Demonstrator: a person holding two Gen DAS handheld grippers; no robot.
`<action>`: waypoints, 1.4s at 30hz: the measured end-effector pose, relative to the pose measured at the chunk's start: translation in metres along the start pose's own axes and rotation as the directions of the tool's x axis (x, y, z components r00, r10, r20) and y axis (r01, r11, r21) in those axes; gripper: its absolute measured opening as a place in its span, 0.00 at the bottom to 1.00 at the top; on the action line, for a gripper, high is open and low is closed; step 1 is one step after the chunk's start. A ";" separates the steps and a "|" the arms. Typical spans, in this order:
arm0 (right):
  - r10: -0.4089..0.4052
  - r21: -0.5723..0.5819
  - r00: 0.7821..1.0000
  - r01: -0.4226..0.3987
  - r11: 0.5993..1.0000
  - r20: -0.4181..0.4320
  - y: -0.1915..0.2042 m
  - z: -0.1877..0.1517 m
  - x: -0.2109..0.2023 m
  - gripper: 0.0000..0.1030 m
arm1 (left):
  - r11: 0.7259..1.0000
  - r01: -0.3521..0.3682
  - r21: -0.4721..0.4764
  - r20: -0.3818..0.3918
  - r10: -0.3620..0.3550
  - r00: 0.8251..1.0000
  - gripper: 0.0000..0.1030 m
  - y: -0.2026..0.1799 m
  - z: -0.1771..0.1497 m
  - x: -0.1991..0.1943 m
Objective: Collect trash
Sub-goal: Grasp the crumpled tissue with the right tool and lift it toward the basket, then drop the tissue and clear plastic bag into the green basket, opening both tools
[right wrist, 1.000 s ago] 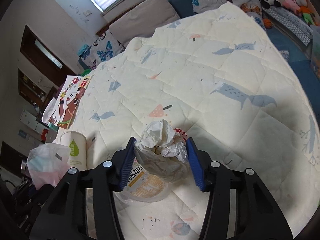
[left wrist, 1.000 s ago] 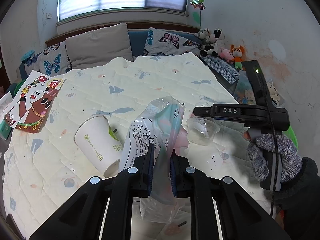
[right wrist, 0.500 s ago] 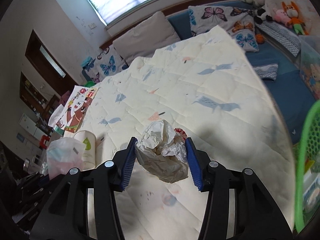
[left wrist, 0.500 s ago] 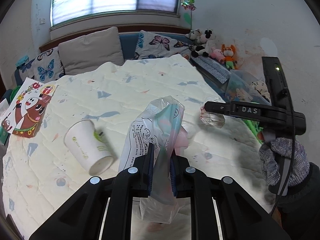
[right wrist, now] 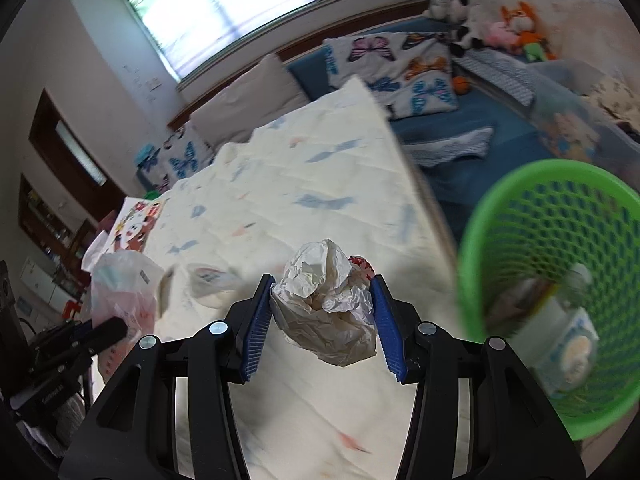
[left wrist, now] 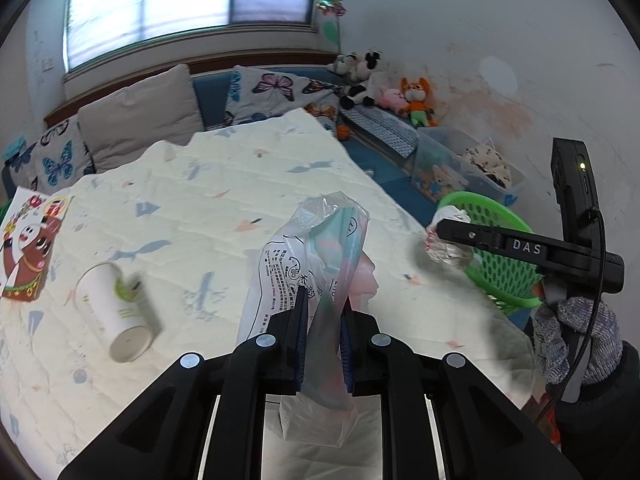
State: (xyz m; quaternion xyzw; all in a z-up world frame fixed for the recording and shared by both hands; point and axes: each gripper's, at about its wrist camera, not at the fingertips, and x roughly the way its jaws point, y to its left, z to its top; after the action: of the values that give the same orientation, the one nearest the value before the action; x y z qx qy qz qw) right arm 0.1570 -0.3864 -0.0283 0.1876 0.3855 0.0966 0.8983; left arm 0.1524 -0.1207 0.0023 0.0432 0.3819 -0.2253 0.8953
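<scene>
Right claw clamping crumpled paper wad, green basket close to its right; left claw pinching plastic bag.

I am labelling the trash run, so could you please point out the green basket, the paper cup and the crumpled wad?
green basket [right wrist: 516,184], right wrist view, far rim.
paper cup [left wrist: 108,312], left wrist view, side wall.
crumpled wad [right wrist: 326,296], right wrist view, middle of the paper.
</scene>
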 end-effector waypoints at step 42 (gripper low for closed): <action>-0.263 0.180 0.957 0.238 0.954 0.126 -0.161 -0.037 -0.118 0.72 | 0.939 0.253 0.233 -0.149 -0.223 0.963 0.14 -0.206 0.065 0.104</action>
State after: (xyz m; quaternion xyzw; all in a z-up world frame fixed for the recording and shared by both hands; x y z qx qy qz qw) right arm 0.0536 -0.5611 -0.0409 0.2166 0.3450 -0.0643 0.9110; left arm 0.1689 -0.3594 -0.0052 0.1226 0.4061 -0.3752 0.8242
